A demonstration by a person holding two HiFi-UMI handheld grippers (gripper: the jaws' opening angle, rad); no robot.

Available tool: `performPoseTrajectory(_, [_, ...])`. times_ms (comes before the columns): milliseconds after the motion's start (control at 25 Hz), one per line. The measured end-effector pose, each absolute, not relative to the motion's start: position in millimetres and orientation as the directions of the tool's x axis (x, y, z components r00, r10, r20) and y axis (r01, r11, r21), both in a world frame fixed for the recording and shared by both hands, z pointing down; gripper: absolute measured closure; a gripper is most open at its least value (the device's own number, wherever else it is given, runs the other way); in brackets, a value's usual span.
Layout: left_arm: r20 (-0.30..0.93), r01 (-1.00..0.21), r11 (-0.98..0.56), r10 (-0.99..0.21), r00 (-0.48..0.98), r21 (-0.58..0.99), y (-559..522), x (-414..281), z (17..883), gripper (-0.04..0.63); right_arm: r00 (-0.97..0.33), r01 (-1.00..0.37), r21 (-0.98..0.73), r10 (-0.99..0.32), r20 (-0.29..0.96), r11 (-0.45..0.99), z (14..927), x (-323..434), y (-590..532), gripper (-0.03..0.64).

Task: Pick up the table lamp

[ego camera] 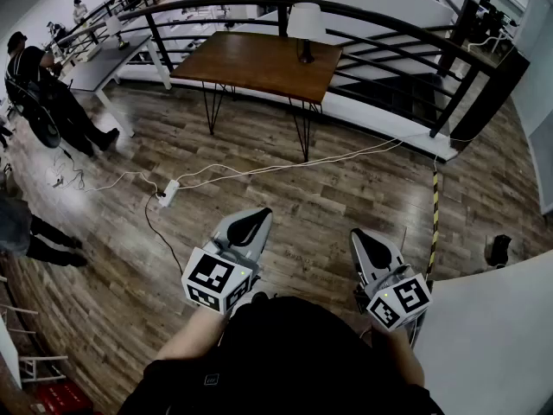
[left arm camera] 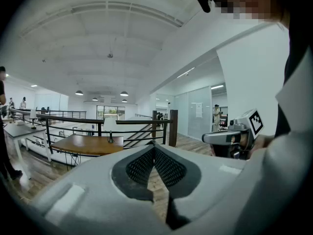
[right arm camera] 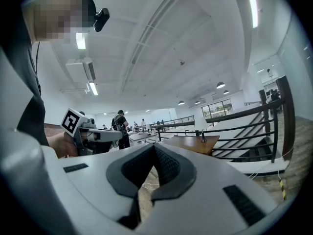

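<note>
The table lamp [ego camera: 306,26], with a white shade and a dark base, stands on the far side of a brown wooden table [ego camera: 251,63] across the wood floor. It shows small in the left gripper view as the lamp [left arm camera: 110,126] and in the right gripper view as the lamp [right arm camera: 200,127]. My left gripper [ego camera: 258,214] and right gripper [ego camera: 359,235] are held close to my body, far short of the table. Both point toward it, roughly level. Each has its jaws closed tip to tip with nothing between them, as seen on the left gripper [left arm camera: 154,148] and the right gripper [right arm camera: 154,148].
A black railing [ego camera: 380,24] curves behind the table. White cables and a power strip [ego camera: 168,192] lie on the floor between me and the table. People [ego camera: 43,93] stand at the left near white desks [ego camera: 108,54]. A white surface [ego camera: 492,335] fills the lower right.
</note>
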State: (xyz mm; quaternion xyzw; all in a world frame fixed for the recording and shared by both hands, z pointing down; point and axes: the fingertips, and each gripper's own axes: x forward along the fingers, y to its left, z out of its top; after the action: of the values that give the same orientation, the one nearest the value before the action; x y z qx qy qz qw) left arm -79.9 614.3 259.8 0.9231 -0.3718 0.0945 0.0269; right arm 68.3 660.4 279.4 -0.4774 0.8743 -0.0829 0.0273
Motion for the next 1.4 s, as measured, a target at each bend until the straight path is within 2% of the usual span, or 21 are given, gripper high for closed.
performPoseTrajectory(840, [0.205,-0.698,-0.716,-0.681,0.703,0.017,639.7,12.6,281.9,0.589,-0.582,-0.794,-0.244,-0.812,0.043,0.556,308.4,160.3,703.0,0.603])
performPoseTrajectory(1400, [0.164,-0.694,-0.719,-0.679,0.715,0.047,522.9,2.2,286.8,0.589,-0.590,-0.796,-0.224,-0.803,0.084,0.562,302.4,138.8,578.5,0.603])
